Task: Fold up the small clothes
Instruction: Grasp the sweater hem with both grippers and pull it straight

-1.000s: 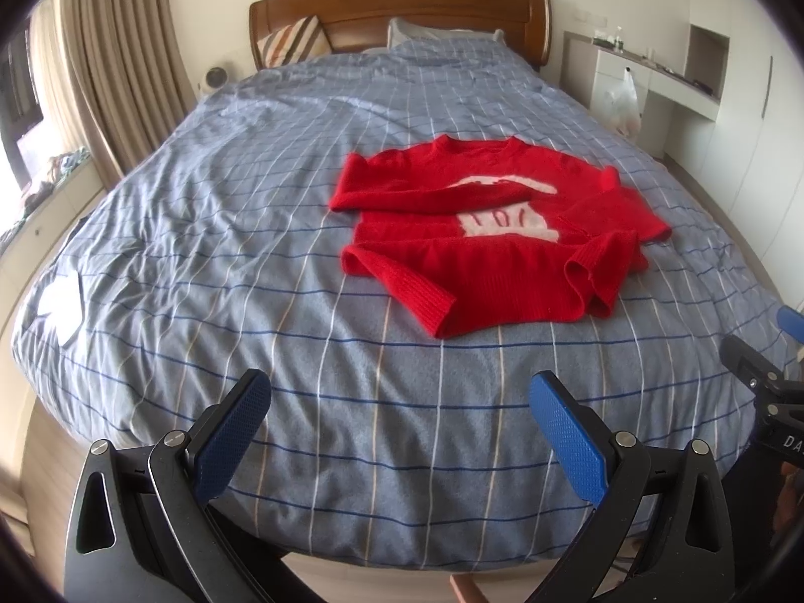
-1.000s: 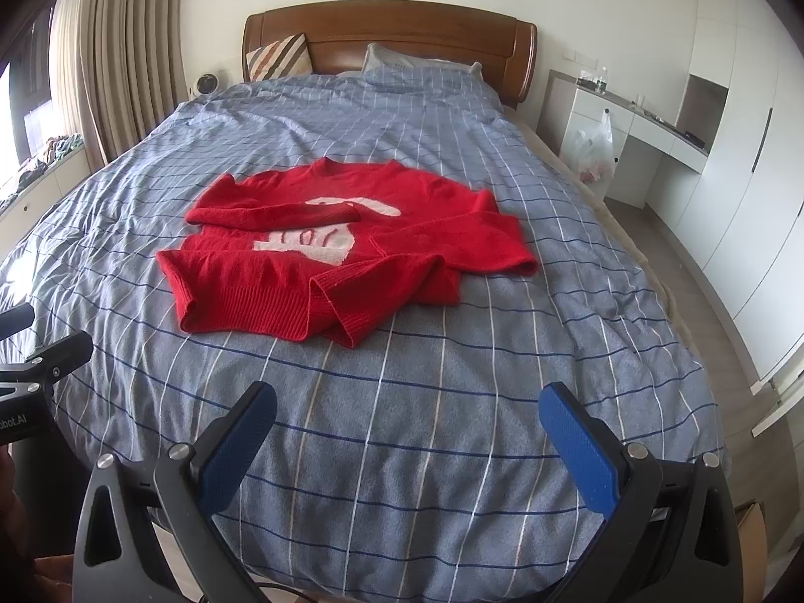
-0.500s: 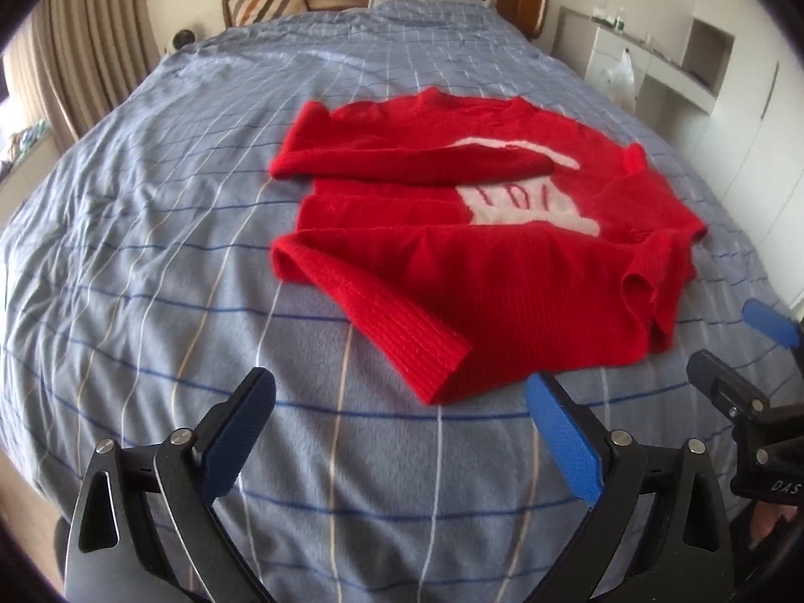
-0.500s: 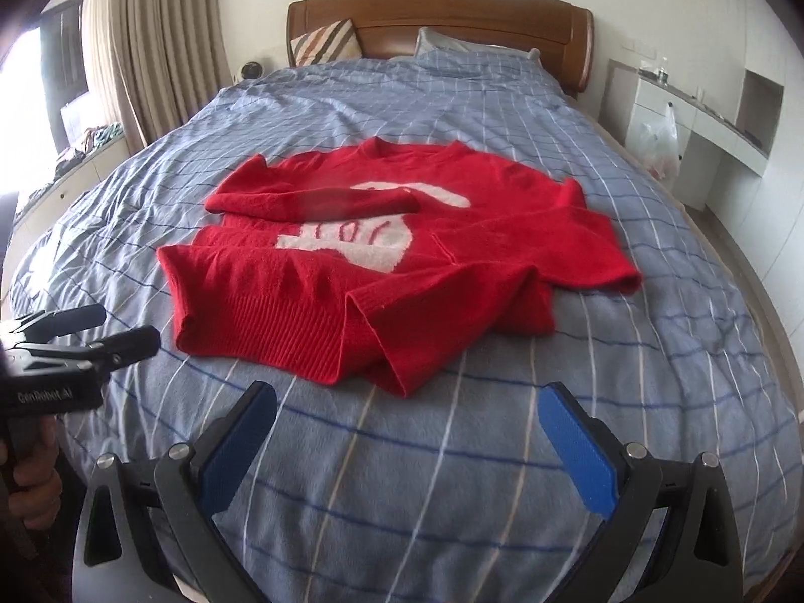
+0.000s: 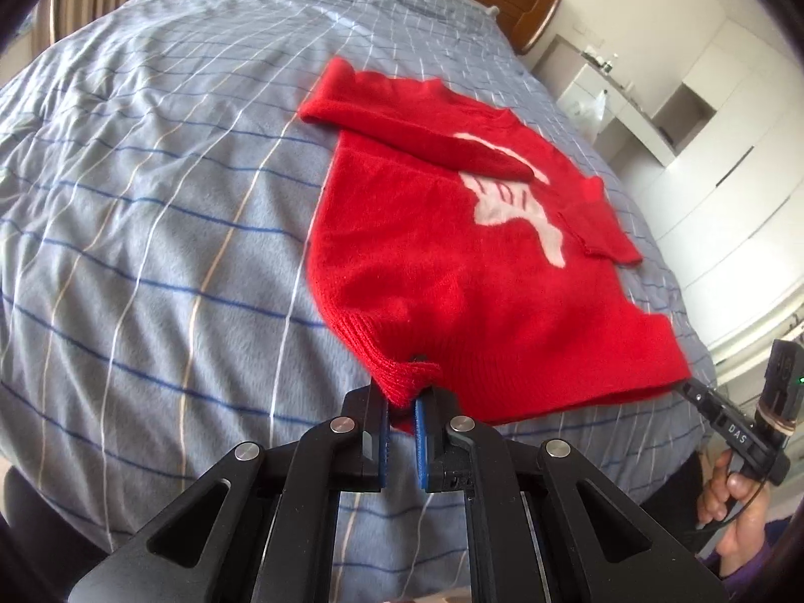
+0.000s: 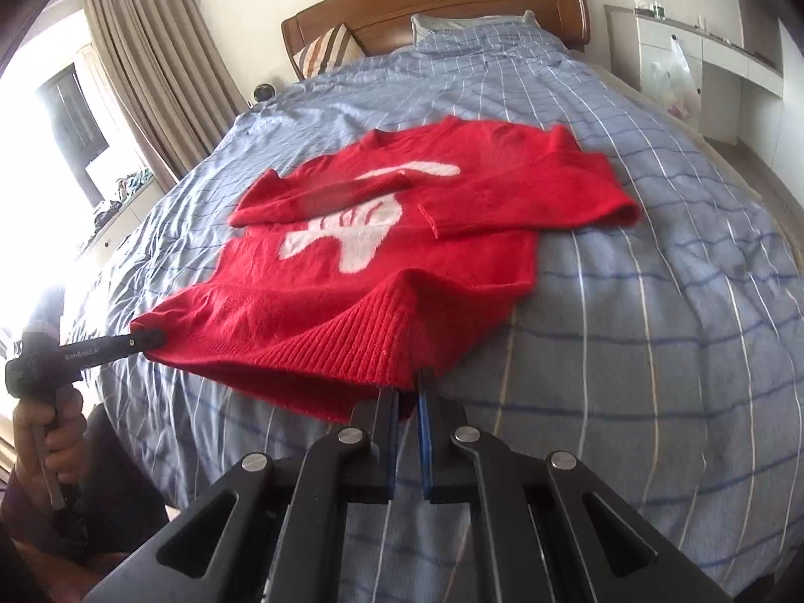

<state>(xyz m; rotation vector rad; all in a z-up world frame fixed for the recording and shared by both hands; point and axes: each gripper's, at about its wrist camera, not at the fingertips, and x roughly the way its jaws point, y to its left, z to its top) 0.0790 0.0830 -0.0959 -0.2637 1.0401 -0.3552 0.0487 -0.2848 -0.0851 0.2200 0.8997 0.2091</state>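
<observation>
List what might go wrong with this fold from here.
1. The left gripper has just closed on only the ribbed corner of the sweater; the knit may slip out when lifted.
2. The right gripper has also just closed on a thin bite of hem, so one side could drop and skew the fold.
3. Both sleeves lie loosely folded across the chest and may slide off as the hem swings over.

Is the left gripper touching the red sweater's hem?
Touching. The left wrist view shows the left gripper closed on the ribbed hem corner of the red sweater, knit bunched between its blue pads.
</observation>
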